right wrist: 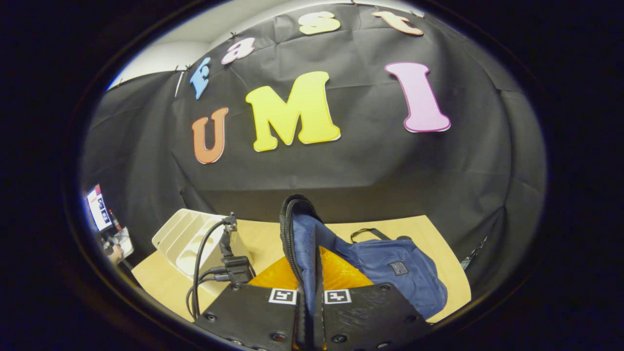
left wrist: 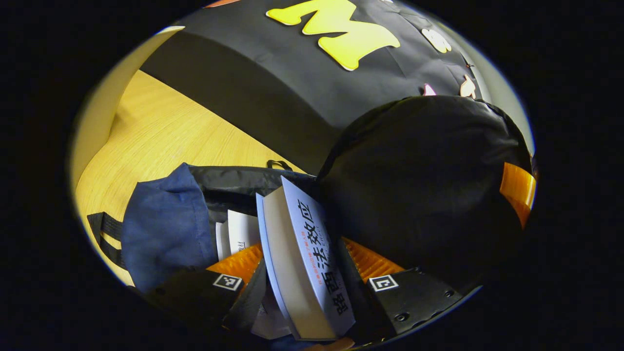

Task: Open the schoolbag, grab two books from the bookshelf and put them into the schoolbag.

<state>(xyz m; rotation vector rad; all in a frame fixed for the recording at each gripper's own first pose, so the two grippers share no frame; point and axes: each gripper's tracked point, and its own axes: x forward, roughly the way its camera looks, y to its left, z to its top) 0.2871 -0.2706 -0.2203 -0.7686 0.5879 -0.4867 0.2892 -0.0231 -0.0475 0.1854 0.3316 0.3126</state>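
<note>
The left hand-held gripper (left wrist: pixel 302 282) pinches a book (left wrist: pixel 304 263) between its two fingers — spine up, page edges toward the camera, the far end tipped down into the open mouth of the bag (left wrist: pixel 168 226). A second book (left wrist: pixel 241 234) already lies inside, pale cover showing just left of the held one. The bag's blue cloth bunches at the left, its black straps trailing onto the wooden worktop (left wrist: pixel 161 131) toward the near-left edge. A large dark rounded shape, too close to make out, looms at the right.

The right hand-held gripper (right wrist: pixel 307 292) is pressed together on the bag's zippered rim (right wrist: pixel 292 229), holding the flap up; the rest of the bag (right wrist: pixel 390 270) slumps on the worktop (right wrist: pixel 429 229) toward the right edge. A white slotted bookshelf (right wrist: pixel 187 239) stands at the far-left corner, with a cabled device (right wrist: pixel 229 253) in front of it.
</note>
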